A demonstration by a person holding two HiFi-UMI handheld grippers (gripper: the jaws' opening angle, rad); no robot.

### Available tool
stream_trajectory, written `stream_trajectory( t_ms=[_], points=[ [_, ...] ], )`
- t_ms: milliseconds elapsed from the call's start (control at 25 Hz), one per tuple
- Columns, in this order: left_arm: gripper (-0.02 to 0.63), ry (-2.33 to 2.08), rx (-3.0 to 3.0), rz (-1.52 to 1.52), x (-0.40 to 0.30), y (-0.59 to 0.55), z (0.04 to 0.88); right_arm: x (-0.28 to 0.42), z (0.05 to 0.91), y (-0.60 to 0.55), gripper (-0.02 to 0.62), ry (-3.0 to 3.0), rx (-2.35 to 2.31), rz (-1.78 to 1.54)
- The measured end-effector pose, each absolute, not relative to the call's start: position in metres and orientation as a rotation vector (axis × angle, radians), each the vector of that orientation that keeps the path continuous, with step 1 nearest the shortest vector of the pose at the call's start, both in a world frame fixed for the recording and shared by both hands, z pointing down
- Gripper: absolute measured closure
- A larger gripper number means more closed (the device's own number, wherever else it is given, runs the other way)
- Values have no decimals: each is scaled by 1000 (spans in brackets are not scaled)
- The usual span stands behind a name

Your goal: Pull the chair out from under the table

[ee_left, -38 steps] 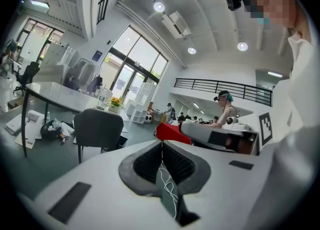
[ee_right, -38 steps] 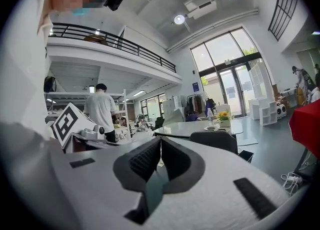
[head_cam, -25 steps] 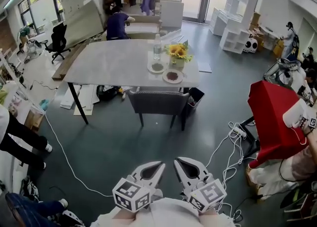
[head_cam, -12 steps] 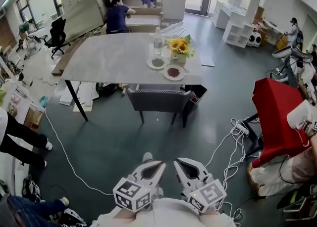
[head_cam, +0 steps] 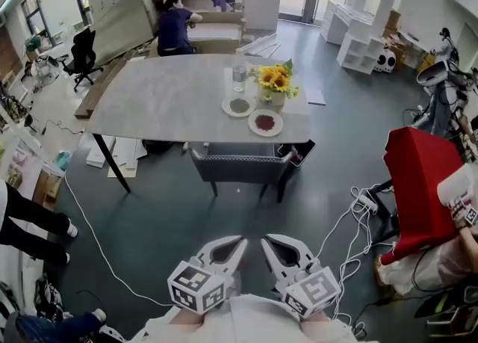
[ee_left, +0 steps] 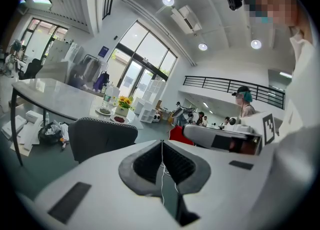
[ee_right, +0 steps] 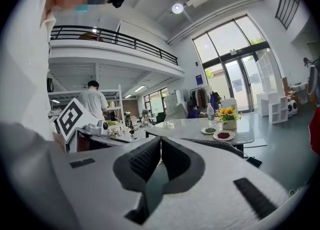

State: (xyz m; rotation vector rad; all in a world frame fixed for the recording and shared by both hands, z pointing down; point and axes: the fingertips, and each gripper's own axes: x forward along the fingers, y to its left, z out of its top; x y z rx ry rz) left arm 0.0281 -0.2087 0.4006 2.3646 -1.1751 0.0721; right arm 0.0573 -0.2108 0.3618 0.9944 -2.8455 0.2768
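Chair [head_cam: 239,166] tucked under the table [head_cam: 172,99] at its near edge, untouched.
Left gripper [head_cam: 239,241] and right gripper [head_cam: 267,241] hover side by side well short of it, jaws pressed together, holding nothing.

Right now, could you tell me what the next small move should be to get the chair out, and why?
Probably step closer to the chair. It sits tucked under the table, with open floor between it and the grippers. The left gripper and right gripper are both shut, empty and well short of it, so nothing can be gripped from here.
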Motion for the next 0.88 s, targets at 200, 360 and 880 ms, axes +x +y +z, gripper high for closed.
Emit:
stream_trajectory(
  t_ms=[200, 360, 880],
  points=[
    [588, -1173, 2377, 70, 8, -259, 390, 47, 351, -261, 592, -2840, 1051, 261],
    [588, -1164, 2392, 83, -3, -291, 386, 39, 348, -294, 592, -2829, 1084, 255],
    [588, -1132, 2429, 102, -36, -392, 382, 9, 347, -392, 592, -2796, 1118, 228]
  ],
)
